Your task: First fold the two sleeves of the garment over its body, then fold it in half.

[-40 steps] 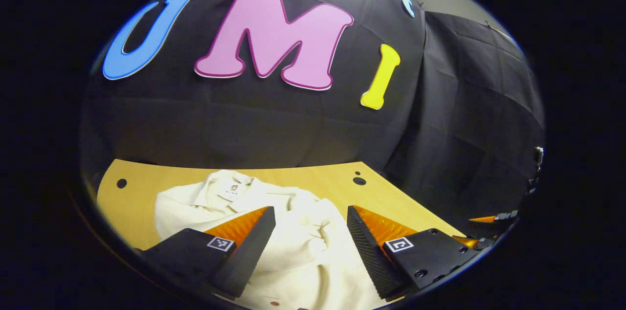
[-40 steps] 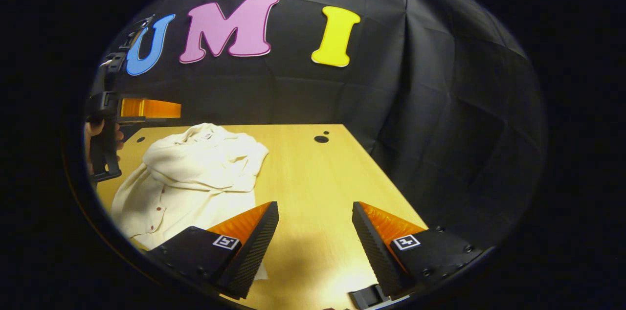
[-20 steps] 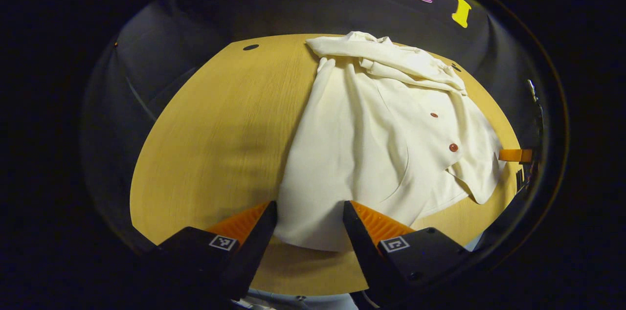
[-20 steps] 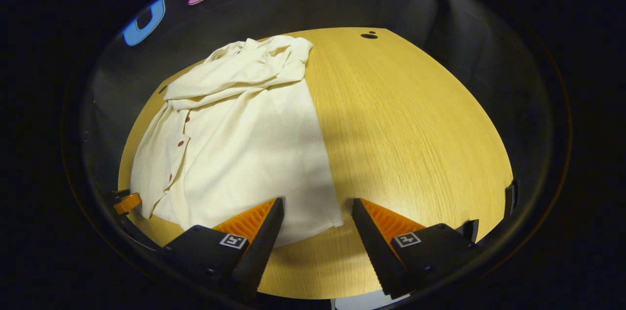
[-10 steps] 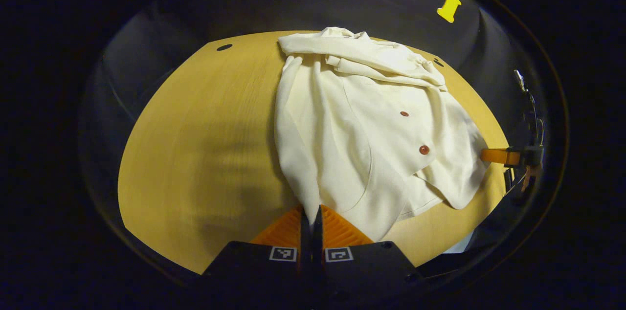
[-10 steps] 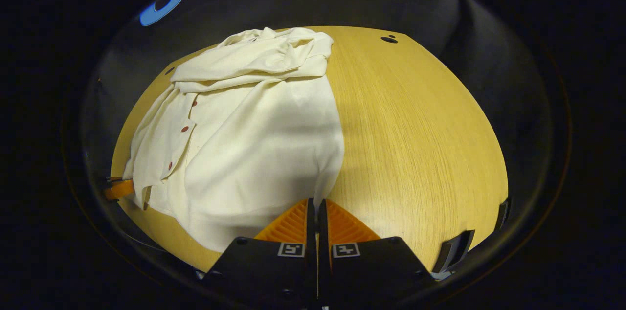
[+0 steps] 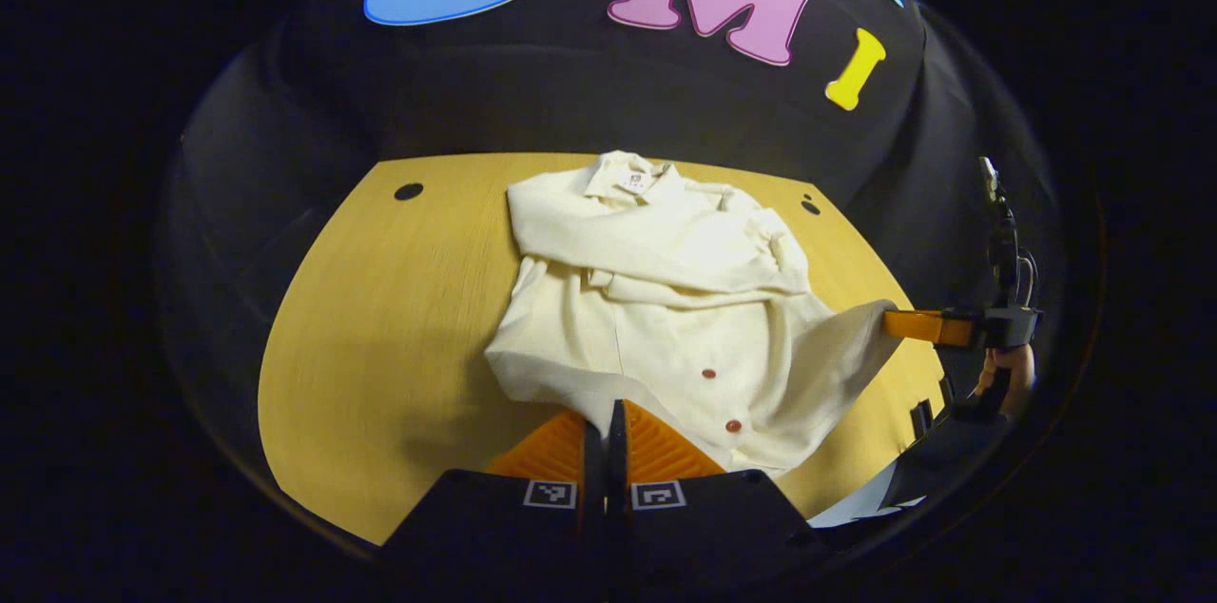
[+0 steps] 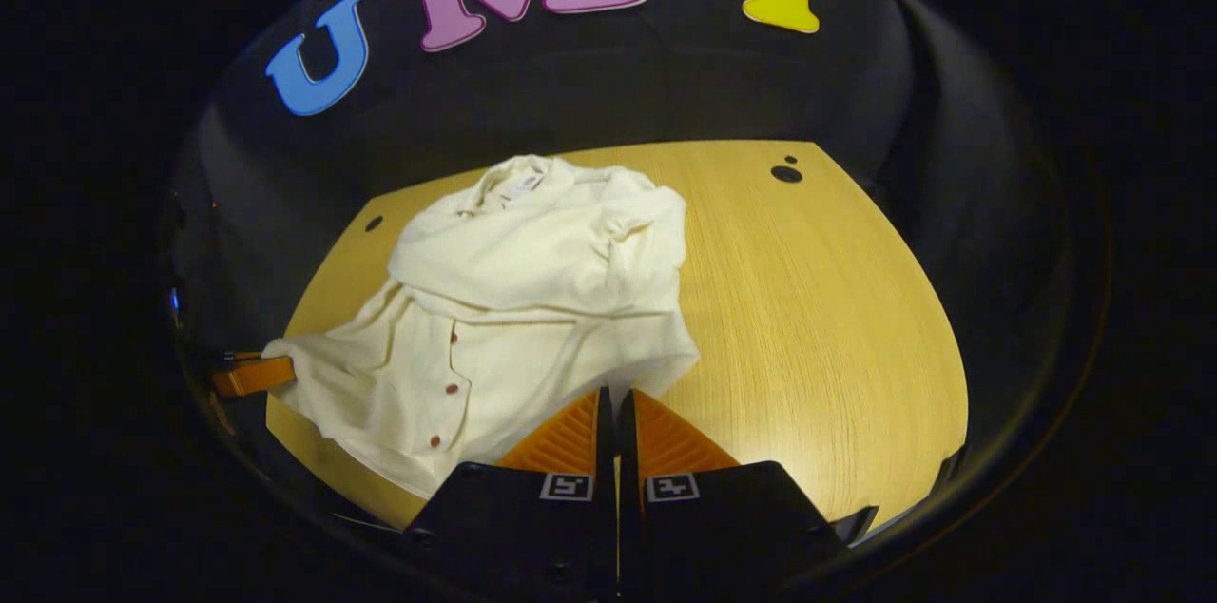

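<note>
Cream button-up shirt (image 7: 666, 299), spread across the middle of the wooden table (image 7: 380, 318), collar toward the upper centre of the left gripper view, both sleeves (image 7: 656, 251) already crossed over the chest. Left gripper (image 7: 605, 422), at bottom centre of that view, clamped tight on the near hem corner, cloth pinched between both fingers and lifted off the wood. Farther right in the same view, the other gripper and the hand (image 7: 1008, 375) holding it, at the opposite hem corner.

In the right gripper view, same shirt (image 8: 532, 299) left of centre. Right gripper (image 8: 616, 432) at bottom centre, likewise closed on the hem, fabric rising to the fingers.

Judged: sleeve folds done, half-fold in hand. Next move likely called for carrying both hem corners together up and forward toward the collar, level with each other, keeping the sleeves from sliding out.

Table pale wood grain with small dark holes (image 8: 786, 173) near the far corners; black cloth booth wall (image 7: 570, 99) behind.
</note>
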The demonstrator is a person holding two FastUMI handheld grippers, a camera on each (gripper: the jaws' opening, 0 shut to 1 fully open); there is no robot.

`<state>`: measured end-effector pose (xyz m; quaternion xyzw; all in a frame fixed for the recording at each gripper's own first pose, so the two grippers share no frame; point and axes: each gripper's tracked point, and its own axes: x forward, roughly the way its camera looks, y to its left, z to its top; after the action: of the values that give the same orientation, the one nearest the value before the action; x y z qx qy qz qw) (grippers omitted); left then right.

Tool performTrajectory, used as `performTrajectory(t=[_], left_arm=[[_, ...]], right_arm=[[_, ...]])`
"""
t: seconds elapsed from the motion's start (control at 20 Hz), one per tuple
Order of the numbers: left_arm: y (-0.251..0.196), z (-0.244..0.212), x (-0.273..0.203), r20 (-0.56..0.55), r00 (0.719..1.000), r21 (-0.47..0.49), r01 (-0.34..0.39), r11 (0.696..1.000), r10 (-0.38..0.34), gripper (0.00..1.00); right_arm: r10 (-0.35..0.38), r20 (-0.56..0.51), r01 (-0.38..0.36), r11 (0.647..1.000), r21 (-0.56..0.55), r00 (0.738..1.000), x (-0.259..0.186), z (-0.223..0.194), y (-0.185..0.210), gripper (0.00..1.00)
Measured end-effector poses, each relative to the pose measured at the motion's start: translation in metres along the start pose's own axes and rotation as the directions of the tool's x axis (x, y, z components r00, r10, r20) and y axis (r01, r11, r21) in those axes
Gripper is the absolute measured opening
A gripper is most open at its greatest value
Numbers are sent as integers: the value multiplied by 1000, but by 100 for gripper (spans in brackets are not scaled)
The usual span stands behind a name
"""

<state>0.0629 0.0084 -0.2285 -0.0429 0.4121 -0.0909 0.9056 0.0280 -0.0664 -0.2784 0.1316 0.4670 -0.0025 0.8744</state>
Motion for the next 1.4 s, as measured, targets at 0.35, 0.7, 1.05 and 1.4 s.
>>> performTrajectory(t=[0.35, 0.7, 1.05, 1.4], left_arm=[[6, 125, 44, 151, 988, 40, 12, 999, -18, 7], [41, 218, 131, 287, 957, -53, 56, 997, -38, 9], [97, 218, 246, 302, 952, -146, -10, 989, 54, 24], [91, 220, 197, 416, 897, -47, -141, 989, 148, 96]], right_arm=[[18, 172, -31, 997, 72, 985, 46, 135, 11, 5], [-56, 243, 23, 991, 135, 969, 138, 215, -8, 7], [-168, 242, 139, 981, 132, 956, 237, 232, -41, 23], [-164, 362, 190, 981, -37, 918, 191, 224, -22, 96]])
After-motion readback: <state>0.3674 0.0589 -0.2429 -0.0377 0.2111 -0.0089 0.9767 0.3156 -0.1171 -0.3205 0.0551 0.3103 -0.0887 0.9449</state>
